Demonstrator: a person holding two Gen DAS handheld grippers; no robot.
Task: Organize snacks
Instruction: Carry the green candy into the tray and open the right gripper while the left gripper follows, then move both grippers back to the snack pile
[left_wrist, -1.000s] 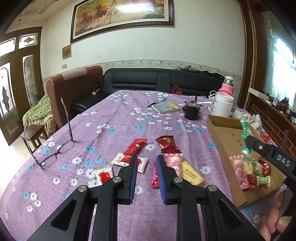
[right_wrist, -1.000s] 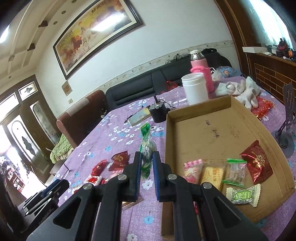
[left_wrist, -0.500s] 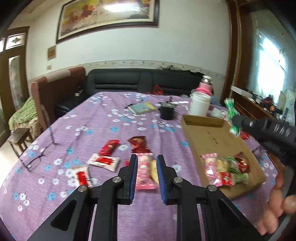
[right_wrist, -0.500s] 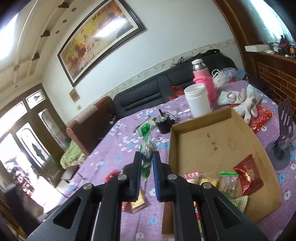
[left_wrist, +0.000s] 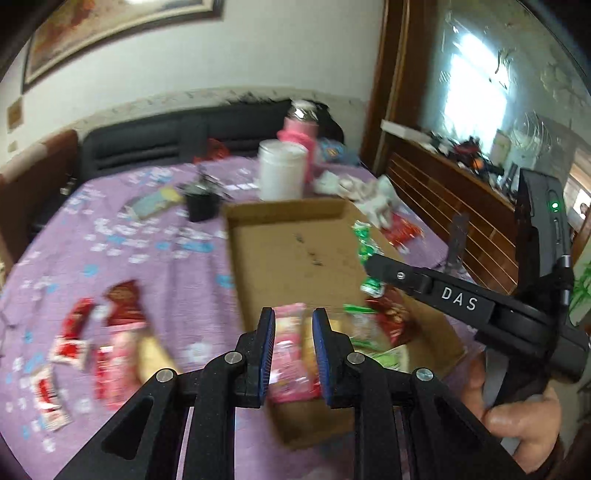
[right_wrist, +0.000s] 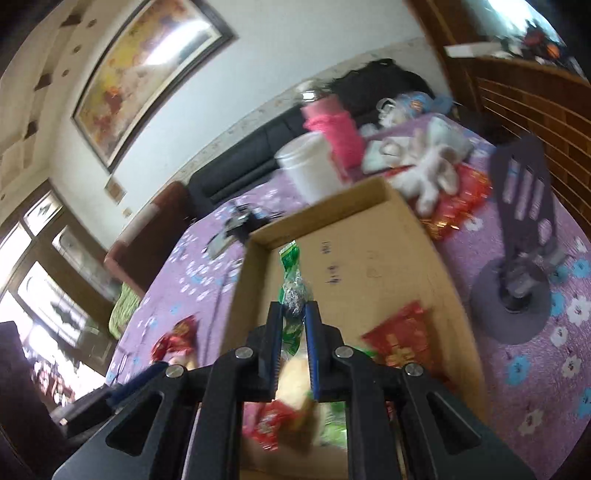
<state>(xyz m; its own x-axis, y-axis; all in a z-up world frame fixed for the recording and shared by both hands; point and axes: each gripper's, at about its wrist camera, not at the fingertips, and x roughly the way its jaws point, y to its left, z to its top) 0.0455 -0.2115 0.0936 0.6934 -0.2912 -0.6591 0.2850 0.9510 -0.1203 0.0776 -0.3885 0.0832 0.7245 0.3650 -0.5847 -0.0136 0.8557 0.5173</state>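
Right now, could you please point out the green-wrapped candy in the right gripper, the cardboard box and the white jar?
green-wrapped candy (right_wrist: 293, 291), right wrist view, its silvery middle.
cardboard box (left_wrist: 295, 247), left wrist view, bare floor.
white jar (left_wrist: 282, 173), left wrist view, its side wall.

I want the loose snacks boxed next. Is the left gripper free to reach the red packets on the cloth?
Probably yes: the left gripper is open and holds nothing, and the red packets lie uncovered on the purple cloth left of the cardboard box.

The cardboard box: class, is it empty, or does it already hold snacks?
Not empty. Several wrapped snacks lie at the near end of the cardboard box; its far end is bare.
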